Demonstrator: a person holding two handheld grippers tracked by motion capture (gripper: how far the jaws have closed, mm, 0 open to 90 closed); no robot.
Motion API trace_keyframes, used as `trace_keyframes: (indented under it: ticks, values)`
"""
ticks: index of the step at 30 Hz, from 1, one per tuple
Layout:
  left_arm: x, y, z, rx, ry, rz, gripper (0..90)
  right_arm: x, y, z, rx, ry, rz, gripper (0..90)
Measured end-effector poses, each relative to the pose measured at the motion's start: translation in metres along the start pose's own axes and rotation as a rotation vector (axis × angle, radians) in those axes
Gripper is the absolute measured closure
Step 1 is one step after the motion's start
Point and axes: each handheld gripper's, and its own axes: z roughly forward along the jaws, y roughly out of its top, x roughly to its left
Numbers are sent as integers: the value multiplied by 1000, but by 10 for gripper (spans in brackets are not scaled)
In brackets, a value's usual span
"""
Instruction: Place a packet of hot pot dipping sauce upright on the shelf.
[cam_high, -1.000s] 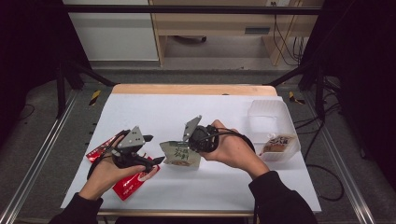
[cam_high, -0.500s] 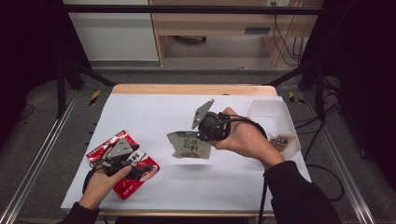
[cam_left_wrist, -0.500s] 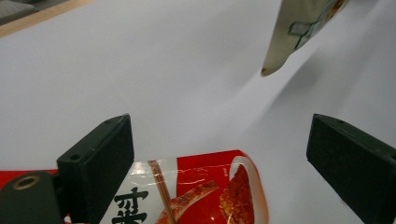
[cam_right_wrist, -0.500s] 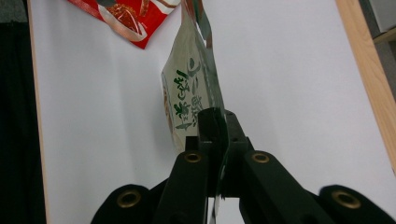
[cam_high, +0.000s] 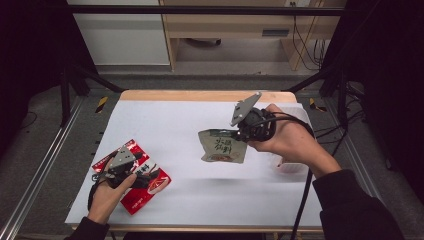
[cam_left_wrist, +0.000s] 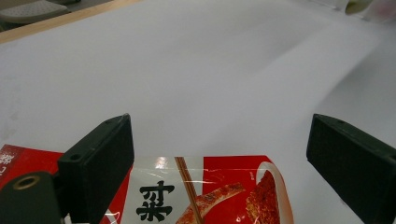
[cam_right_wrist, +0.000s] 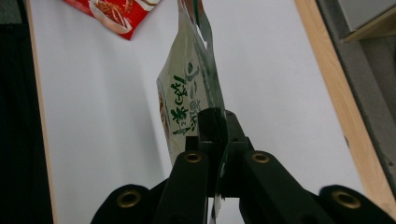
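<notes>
A red snack packet (cam_high: 145, 187) lies flat at the table's front left. My left gripper (cam_high: 131, 172) rests over it. Its jaws have just been opening and stand wide, with the red packet (cam_left_wrist: 205, 191) lying under and between them, touched by neither pad. My right gripper (cam_high: 241, 134) is shut on the top edge of a green and white packet (cam_high: 222, 146), which hangs in the air over the middle of the table. In the right gripper view, that packet (cam_right_wrist: 187, 88) sticks out beyond the closed jaws of my right gripper (cam_right_wrist: 219, 119), and the red packet (cam_right_wrist: 112, 11) lies farther off.
A white sheet (cam_high: 175, 125) covers the table, whose wooden edge (cam_high: 200, 95) runs along the far side. A clear plastic container (cam_high: 292, 167) with something reddish in it sits at the right, partly behind the right hand. Metal frame rails (cam_high: 35, 170) flank the table's left side.
My right hand has lifted the green and white packet up and to the right. My left hand has moved down and toward the front left, settling over the red packet.
</notes>
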Motion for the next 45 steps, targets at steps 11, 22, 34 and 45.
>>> trace_keyframes:
  ticks: [11,22,34,45]
  values:
    - [0,-4,0,8,23,16,73,-20,-17,-39,-45,-80,31,900]
    - [0,-5,0,19,34,23,73,-35,-39,-64,-64,-144,70,900]
    - [-3,-5,0,17,43,42,70,-53,-61,-84,-77,-189,110,900]
    - [-4,-4,0,16,45,48,69,-63,-77,-96,-86,-223,136,900]
